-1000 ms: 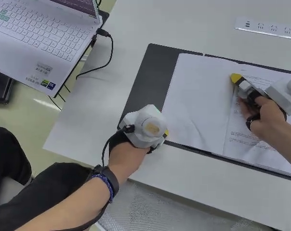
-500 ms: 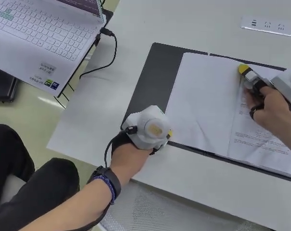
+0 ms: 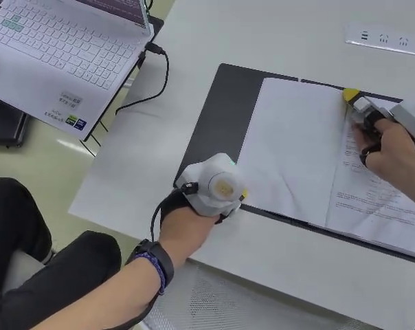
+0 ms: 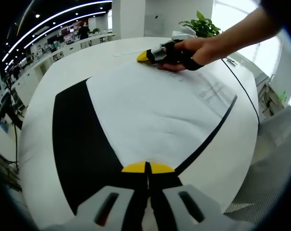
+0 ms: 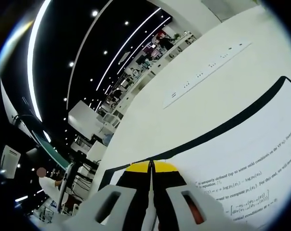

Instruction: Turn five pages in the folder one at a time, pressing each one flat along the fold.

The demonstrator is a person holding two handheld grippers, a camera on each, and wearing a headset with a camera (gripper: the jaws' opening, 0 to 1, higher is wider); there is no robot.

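So the folder is laid open on the white table. Its black cover is seen at 9 o'clock of a blank page, and a printed page is at that page's 3 o'clock. The right gripper is held at the 12 o'clock end of the fold, jaws closed tight with nothing seen between them. The left gripper is parked at the blank page's 6 o'clock edge, jaws also pressed together on nothing visible. A laptop is sat at the folder's 10 o'clock, and a power strip at 1 o'clock.
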